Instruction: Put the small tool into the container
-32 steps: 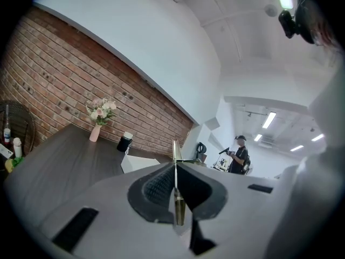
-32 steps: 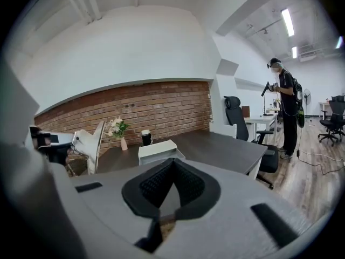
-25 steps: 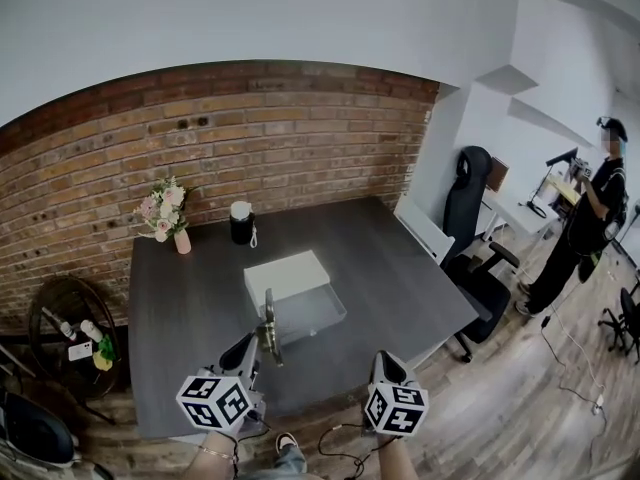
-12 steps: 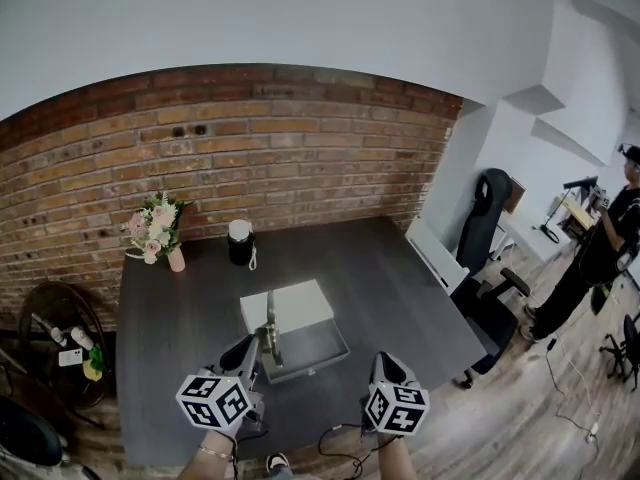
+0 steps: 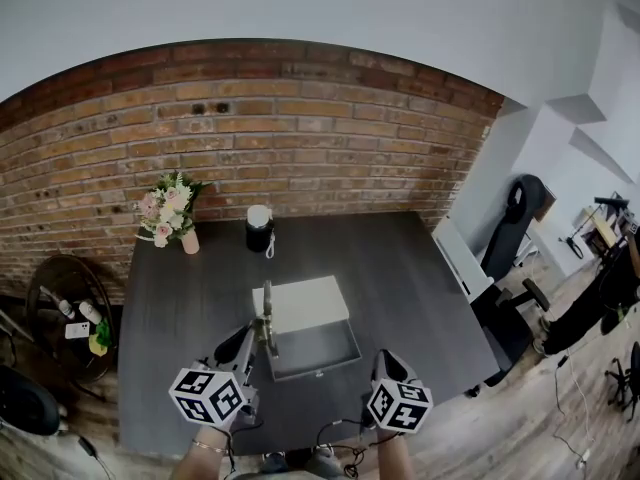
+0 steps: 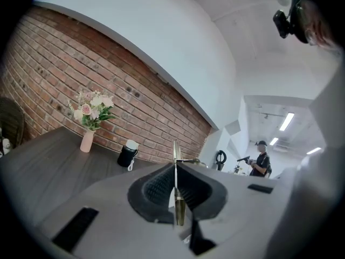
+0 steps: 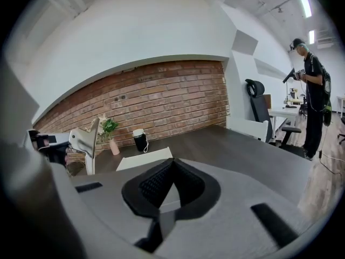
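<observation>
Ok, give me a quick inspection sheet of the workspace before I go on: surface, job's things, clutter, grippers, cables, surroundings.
Surface: dark grey table, set against the wall.
Job's things: thin brass-coloured metal tool, held upright; white box container at the table's centre, its grey drawer pulled open towards the person.
Clutter: pink vase of flowers and black cylinder with white top, both at the far edge.
Grippers: left gripper shut on the tool, near the drawer's left edge; right gripper shut, nothing between its jaws.
Cables: dark cables hanging below the grippers.
Surroundings: red brick wall, black office chair, person standing at a desk on the right.
</observation>
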Motion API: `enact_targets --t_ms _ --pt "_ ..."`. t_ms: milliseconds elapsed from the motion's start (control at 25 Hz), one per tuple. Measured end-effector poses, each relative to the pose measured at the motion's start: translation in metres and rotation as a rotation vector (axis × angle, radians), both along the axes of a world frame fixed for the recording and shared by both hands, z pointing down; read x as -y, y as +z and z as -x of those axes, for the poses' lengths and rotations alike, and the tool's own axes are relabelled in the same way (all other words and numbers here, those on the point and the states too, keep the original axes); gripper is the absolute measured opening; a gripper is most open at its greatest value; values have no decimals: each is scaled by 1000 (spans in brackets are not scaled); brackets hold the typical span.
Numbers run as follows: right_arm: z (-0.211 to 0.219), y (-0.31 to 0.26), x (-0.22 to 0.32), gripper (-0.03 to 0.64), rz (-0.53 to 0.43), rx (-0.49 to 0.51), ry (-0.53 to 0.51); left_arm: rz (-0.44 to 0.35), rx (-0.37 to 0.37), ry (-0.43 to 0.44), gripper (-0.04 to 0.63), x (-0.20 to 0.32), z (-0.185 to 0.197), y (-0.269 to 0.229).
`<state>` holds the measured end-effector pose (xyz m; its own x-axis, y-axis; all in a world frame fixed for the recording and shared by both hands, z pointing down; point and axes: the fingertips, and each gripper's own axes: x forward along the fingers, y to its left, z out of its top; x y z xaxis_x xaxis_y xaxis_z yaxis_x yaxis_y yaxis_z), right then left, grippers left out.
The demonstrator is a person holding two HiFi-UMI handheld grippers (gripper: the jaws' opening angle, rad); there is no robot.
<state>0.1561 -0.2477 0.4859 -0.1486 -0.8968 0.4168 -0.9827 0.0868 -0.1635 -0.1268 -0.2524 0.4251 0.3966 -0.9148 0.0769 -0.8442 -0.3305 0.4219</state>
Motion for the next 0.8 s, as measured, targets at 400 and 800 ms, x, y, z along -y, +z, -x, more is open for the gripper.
enact_targets --t_ms 400,800 --pt "12 -7 43 2 -4 0 -137 -1 3 -118 9 -6 6 -6" --pt "-4 5 53 2 18 8 -154 39 40 -131 9 -5 -8 4"
